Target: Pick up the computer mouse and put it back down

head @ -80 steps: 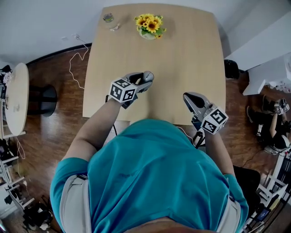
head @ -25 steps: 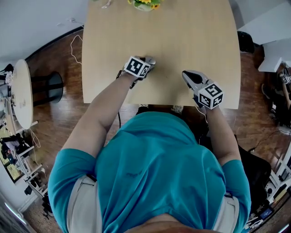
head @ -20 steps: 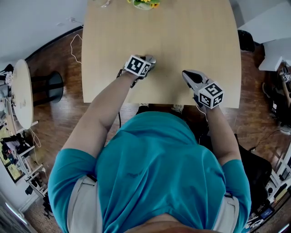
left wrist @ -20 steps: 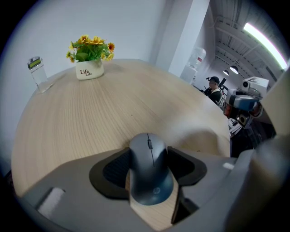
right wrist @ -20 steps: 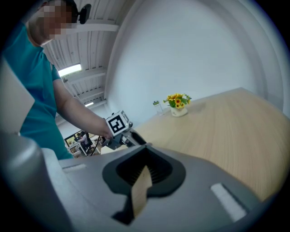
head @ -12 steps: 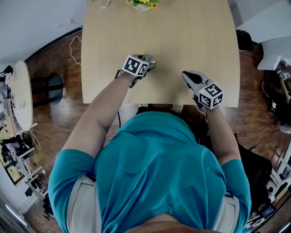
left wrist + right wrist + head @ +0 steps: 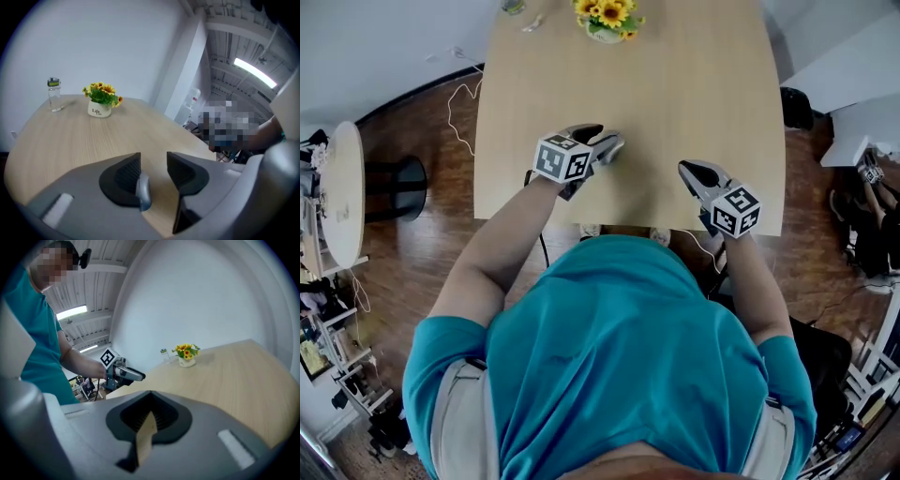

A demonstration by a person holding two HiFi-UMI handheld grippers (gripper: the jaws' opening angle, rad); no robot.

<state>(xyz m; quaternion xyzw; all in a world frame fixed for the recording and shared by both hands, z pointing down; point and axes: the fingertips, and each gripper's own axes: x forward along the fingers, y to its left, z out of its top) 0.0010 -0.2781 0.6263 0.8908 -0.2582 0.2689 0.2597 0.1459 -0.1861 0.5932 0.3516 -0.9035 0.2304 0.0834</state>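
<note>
unclear grey sliver (image 7: 143, 193) beside left fingers (image 7: 123, 176)

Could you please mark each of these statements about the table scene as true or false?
1. The right gripper has its jaws together. True.
2. The flower pot lies toppled at the near edge of the table. False: it stands upright at the far end.
3. A clear bottle stands near the flower pot. True.
4. The person's shirt is red. False: it is teal.
</note>
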